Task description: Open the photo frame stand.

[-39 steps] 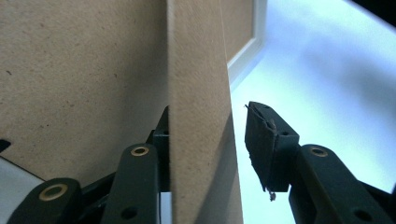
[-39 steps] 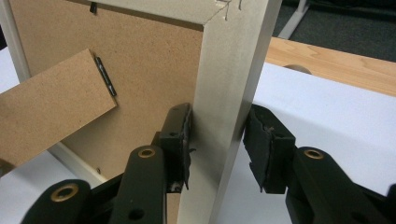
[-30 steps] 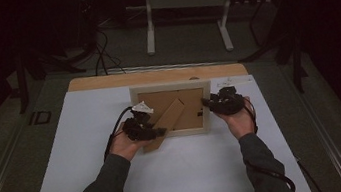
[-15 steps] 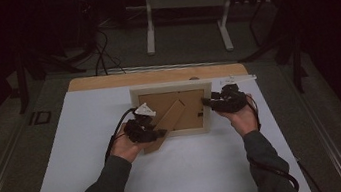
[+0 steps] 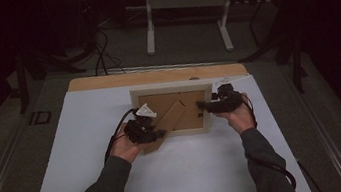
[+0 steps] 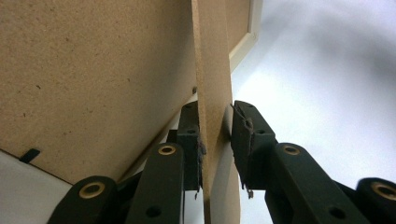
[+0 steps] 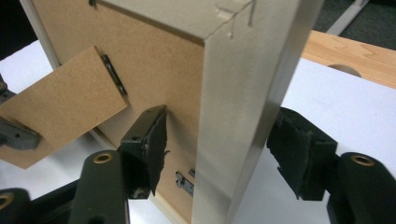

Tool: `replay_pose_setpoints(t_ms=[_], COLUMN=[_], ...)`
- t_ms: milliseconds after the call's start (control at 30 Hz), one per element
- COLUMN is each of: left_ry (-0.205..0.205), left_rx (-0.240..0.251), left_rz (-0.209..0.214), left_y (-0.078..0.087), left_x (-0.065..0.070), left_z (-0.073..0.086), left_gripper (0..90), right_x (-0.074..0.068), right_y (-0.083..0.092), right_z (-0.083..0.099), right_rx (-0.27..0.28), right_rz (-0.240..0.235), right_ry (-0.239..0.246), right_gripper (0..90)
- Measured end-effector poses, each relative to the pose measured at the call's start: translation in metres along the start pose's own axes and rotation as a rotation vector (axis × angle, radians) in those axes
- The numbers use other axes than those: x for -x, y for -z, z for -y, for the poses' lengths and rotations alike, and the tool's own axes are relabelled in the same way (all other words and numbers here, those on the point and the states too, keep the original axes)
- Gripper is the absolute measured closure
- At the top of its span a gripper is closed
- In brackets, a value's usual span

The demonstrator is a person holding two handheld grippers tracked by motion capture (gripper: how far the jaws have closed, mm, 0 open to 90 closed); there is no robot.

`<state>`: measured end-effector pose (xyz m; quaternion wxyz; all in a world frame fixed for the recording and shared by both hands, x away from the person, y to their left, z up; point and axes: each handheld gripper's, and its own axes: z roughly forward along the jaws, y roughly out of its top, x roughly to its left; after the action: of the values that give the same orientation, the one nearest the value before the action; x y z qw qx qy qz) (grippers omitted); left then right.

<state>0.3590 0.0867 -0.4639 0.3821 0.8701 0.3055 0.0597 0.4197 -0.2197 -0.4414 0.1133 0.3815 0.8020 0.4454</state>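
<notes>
Two hand-held grippers work on a picture frame (image 5: 170,107) that stands back-side toward the person, on a white sheet (image 5: 179,175) covering a table (image 5: 155,75) with a wooden far edge. The high view shows the frame near the middle of the sheet, slightly toward the far side, its pale border around a brown fibreboard back.

On the left, the left gripper (image 5: 156,134) sits at the frame's lower left corner, held by the person's left hand (image 5: 126,147). Its jaws are closed on the easel stand (image 6: 215,116), the thin brown board hinged to the frame's back. In the left gripper view, that board runs edge-on between the two black jaws, and both pads press against its faces. The stand swings out from the back, angled away from it.

On the right, the right gripper (image 5: 204,105) is at the frame's right edge, held by the right hand (image 5: 238,117). Its jaws have just been opening. In the right gripper view, the frame's pale side rail (image 7: 243,116) stands between them, with one pad just off the brown back and the other well clear of the rail's outer face, so neither pad grips it. The stand appears there too, jutting out at the left, with the other gripper's jaw on it.
</notes>
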Motion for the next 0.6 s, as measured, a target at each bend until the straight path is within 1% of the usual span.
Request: replay_pose_setpoints(t_ms=[33, 67, 100, 200, 300, 433, 600], left_ry=[0.001, 0.001, 0.001, 0.005, 0.017, 0.020, 0.032], left_rx=[-0.002, -0.003, -0.007, -0.010, -0.006, -0.002, 0.003], left_rz=[-0.003, -0.005, -0.008, -0.018, -0.031, -0.051, -0.064], left_y=[0.000, -0.001, -0.001, -0.001, -0.001, -0.001, -0.002], left_x=[0.000, 0.000, -0.001, -0.002, -0.004, -0.006, -0.007], left_z=[0.000, 0.000, 0.000, 0.000, 0.000, 0.000, -0.002], left_gripper=[74.4, 74.4, 74.5, 74.8, 75.1, 75.3, 75.6], right_x=[-0.001, -0.002, -0.003, -0.004, -0.006, -0.009, -0.014], right_y=[0.000, 0.001, 0.001, 0.002, 0.005, 0.007, 0.007], right_z=[0.000, 0.000, 0.000, 0.000, 0.002, 0.002, 0.001], right_rx=[0.001, 0.003, 0.000, 0.005, 0.018, 0.020, 0.022], right_rz=[-0.009, -0.006, -0.002, -0.003, 0.004, 0.026, 0.067], right_ry=[0.004, 0.018, 0.023, 0.021, 0.034, 0.061, 0.100], right_gripper=[45.2, 45.1, 45.2, 47.2, 50.5, 53.4, 56.0])
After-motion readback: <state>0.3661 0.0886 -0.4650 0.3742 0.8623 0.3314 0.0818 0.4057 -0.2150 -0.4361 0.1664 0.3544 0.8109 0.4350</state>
